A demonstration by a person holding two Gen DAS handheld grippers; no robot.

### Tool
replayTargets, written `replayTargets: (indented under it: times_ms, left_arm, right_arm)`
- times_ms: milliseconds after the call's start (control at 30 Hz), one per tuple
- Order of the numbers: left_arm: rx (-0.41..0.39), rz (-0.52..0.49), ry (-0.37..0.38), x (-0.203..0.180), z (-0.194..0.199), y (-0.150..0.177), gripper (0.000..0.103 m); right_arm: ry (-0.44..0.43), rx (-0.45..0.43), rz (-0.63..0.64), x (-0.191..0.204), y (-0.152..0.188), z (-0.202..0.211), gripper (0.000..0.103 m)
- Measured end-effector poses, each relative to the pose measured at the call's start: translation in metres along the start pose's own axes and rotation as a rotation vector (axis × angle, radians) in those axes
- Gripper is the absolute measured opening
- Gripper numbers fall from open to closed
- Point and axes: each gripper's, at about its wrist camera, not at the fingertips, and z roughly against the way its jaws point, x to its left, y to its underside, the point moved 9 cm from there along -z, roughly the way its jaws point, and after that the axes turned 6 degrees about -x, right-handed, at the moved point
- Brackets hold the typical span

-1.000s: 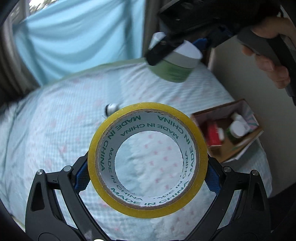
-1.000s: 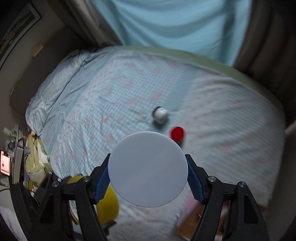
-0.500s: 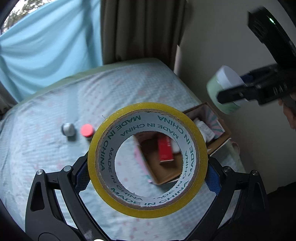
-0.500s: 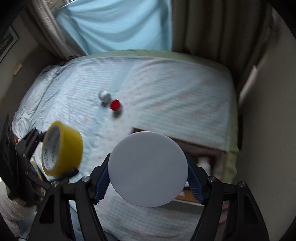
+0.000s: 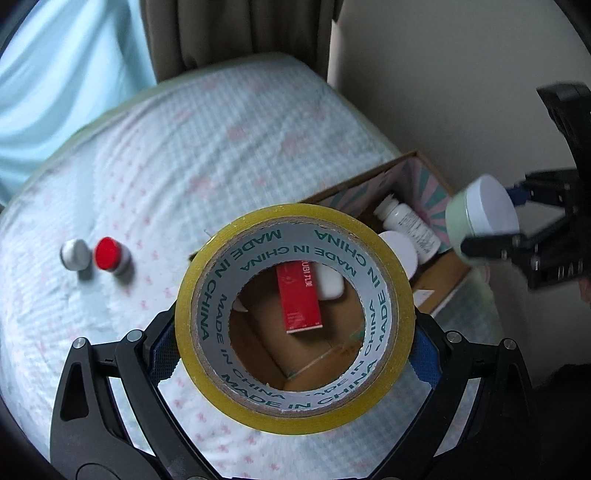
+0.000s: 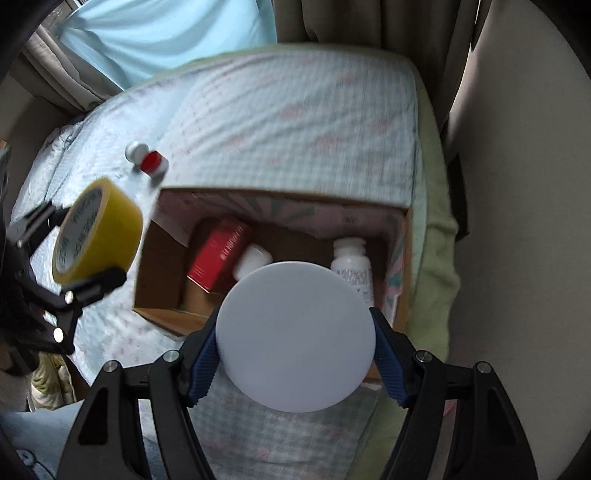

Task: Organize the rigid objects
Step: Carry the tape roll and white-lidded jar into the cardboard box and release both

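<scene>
My left gripper (image 5: 293, 354) is shut on a yellow tape roll (image 5: 391, 266) and holds it above the open cardboard box (image 5: 424, 170). The roll also shows in the right wrist view (image 6: 110, 225). My right gripper (image 6: 295, 350) is shut on a white-lidded green jar (image 6: 295, 336), held over the box's near edge (image 6: 162, 317); the jar shows in the left wrist view (image 5: 480, 218). The box holds a red carton (image 6: 218, 258), a white bottle (image 6: 351, 269) and a white case (image 6: 251, 258).
A red-capped bottle (image 5: 109, 254) and a white-capped bottle (image 5: 75, 253) stand together on the checked bedspread (image 5: 221, 122), left of the box. A beige wall (image 6: 517, 184) and curtains (image 5: 229, 33) border the bed on the right and behind.
Both grippers have swung right across the bed with their objects, from over the bedspread to over the cardboard box. Both grips are unchanged.
</scene>
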Motion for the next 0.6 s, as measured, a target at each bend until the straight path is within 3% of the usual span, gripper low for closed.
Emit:
replayTargets:
  times_ms: [133,333,600]
  left_arm:
    - [0.046,-0.009,-0.001,0.002,-0.034,0.001,0.097]
    - [0.096,0.018,-0.019,0.015,-0.066,0.014,0.097]
    - [0.078,-0.062,-0.059,0.02,-0.079,0.014,0.097]
  right_arm:
    - [-0.026,0.002,0.001,0.004,0.011,-0.029,0.069]
    - [-0.104,-0.101,0.109,0.043,0.01,-0.049,0.069]
    - [-0.1,-0.168,0.188,0.069,0.011,-0.072,0.069]
